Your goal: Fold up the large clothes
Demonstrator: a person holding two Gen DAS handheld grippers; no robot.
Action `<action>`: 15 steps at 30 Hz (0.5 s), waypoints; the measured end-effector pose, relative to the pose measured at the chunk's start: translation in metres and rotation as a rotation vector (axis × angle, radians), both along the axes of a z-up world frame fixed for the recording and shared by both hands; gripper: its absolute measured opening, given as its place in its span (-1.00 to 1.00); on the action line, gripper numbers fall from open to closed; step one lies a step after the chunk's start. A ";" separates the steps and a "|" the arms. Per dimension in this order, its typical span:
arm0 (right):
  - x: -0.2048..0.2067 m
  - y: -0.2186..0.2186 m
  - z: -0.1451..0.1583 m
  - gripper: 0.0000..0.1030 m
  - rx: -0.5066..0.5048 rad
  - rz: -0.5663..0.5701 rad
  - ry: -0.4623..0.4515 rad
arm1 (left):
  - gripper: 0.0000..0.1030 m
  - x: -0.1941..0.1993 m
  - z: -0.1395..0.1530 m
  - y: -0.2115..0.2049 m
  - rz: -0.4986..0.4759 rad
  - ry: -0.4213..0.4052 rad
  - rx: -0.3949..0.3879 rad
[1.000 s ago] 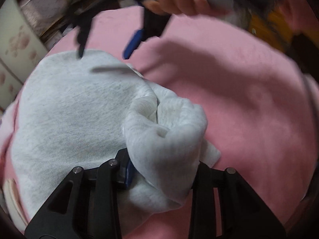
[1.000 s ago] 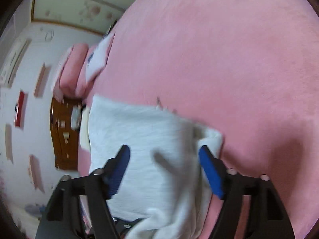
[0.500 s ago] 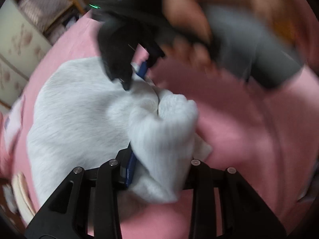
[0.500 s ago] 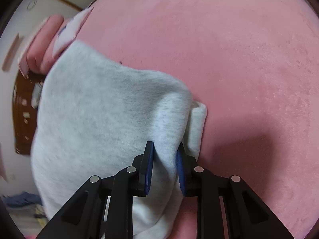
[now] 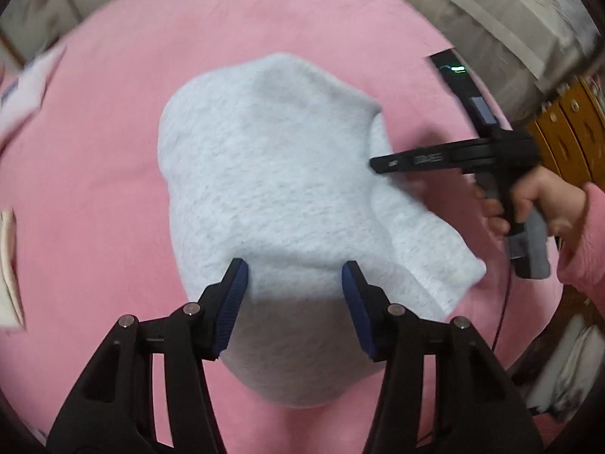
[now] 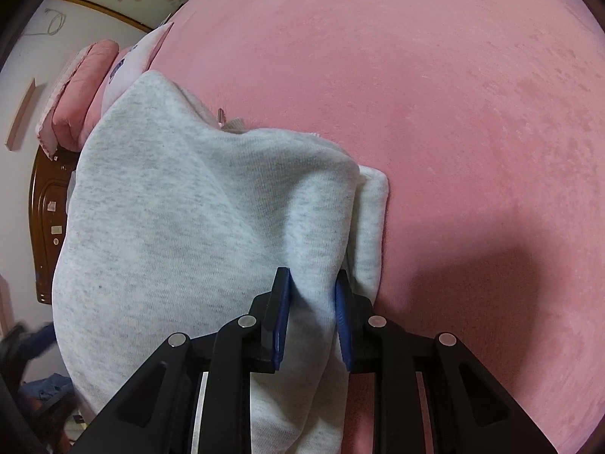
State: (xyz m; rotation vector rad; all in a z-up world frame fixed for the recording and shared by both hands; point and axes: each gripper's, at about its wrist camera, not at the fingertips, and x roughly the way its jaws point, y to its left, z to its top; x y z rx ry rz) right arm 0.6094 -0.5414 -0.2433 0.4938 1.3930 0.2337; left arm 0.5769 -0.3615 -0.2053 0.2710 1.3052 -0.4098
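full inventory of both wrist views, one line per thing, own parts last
sweatshirt: 1, light heather grey, folded on the blanket, centre of both views
blanket: 1, pink plush, covers the whole surface under the garment
pillow: 1, pink, far edge of the bed in the right wrist view
wooden furniture: 1, dark brown, beyond the bed at left
left gripper: 1, black with blue pads, above the sweatshirt's near edge, jaws opening, pads not pressing the cloth
right gripper: 1, black with blue pads, jaws pinching a fold of the sweatshirt at its right edge
hand: 1, pink sleeve, holds the right gripper's handle
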 end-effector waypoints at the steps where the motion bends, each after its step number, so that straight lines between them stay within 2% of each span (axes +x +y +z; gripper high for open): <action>1: -0.002 -0.001 0.000 -0.61 0.007 0.009 -0.002 | -0.06 -0.001 -0.002 0.000 -0.002 0.012 -0.001; 3: -0.009 -0.003 0.002 -0.61 0.009 0.004 0.007 | -0.07 0.002 -0.012 0.002 0.011 0.039 -0.023; 7: -0.026 -0.017 0.019 -0.60 -0.060 -0.080 0.042 | -0.08 -0.015 -0.051 0.004 0.007 0.022 0.049; 8: -0.033 -0.018 0.033 -0.60 -0.116 -0.098 0.019 | -0.08 -0.016 -0.058 0.008 0.017 0.017 0.047; 10: -0.042 -0.015 0.058 -0.60 -0.138 -0.093 -0.062 | -0.08 -0.011 -0.063 0.014 0.045 0.021 0.009; 12: -0.055 -0.002 0.077 -0.63 -0.046 -0.041 -0.127 | -0.08 -0.005 -0.067 0.020 0.064 0.019 -0.013; 14: -0.064 0.020 0.079 -0.77 0.111 0.051 -0.121 | -0.07 -0.005 -0.073 0.019 0.060 0.002 0.003; 15: -0.069 0.035 0.073 -0.87 0.150 0.106 -0.092 | -0.06 -0.006 -0.075 0.020 0.062 -0.005 0.006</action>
